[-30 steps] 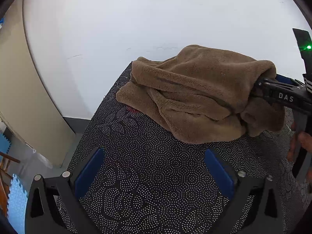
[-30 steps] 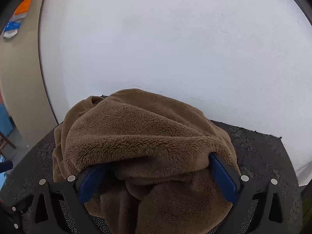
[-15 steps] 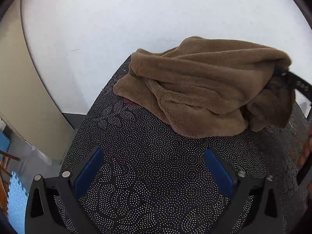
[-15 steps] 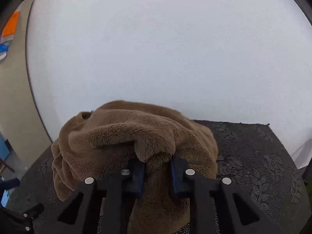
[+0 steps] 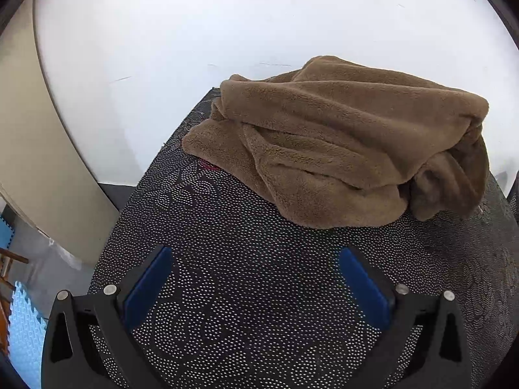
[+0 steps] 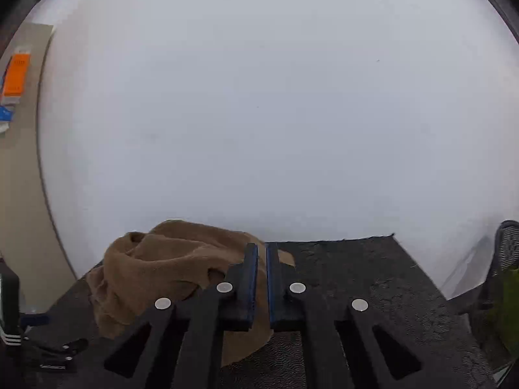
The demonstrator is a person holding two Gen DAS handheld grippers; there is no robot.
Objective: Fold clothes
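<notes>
Left tool (image 5: 253, 288) released above worktop (image 5: 246, 308); brown fleece garment (image 5: 340, 142) bunched ahead; right tool (image 6: 262, 278) clenched, empty, garment behind-left.

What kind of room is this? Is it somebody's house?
Probably an indoor workroom more than a lived-in home: a brown fleece garment lies on a dotted black table cover against a bare white wall, with blue foam floor mats below.

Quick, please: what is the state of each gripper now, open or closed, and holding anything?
Left gripper: open, holding nothing, above the mat.
Right gripper: closed, holding nothing; the cloth lies behind it.
</notes>
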